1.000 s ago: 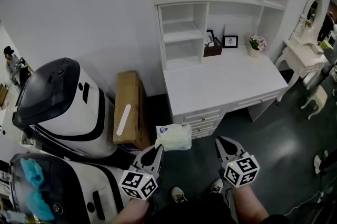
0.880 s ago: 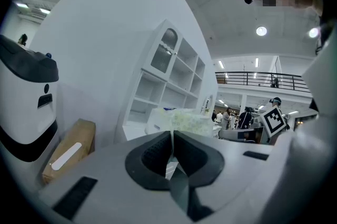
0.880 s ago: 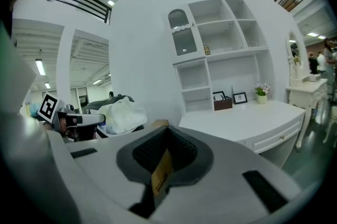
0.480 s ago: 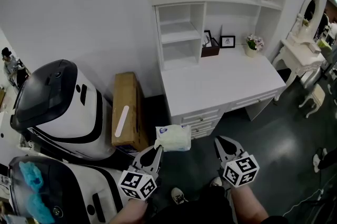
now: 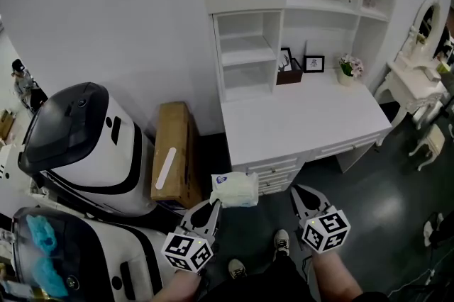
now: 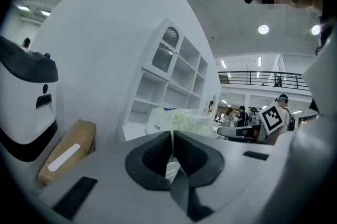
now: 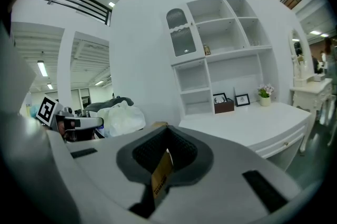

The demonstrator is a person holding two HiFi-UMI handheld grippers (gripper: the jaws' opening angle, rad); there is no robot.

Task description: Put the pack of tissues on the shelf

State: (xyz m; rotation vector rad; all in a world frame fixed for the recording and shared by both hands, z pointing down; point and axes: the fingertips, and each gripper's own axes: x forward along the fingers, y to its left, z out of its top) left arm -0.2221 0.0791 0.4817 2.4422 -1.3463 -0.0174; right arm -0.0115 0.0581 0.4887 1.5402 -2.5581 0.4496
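Pack of tissues [image 5: 235, 188] is pinched by its edge in L tool [image 5: 214, 203], mid-air, short of table [image 5: 305, 120]. R tool [image 5: 296, 191] is pressed together, empty. Grip should be kept firm & pack raised to shelf [image 5: 246, 50].

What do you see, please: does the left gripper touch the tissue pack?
Touching: the left gripper view shows the left gripper clamped on the tissue pack.
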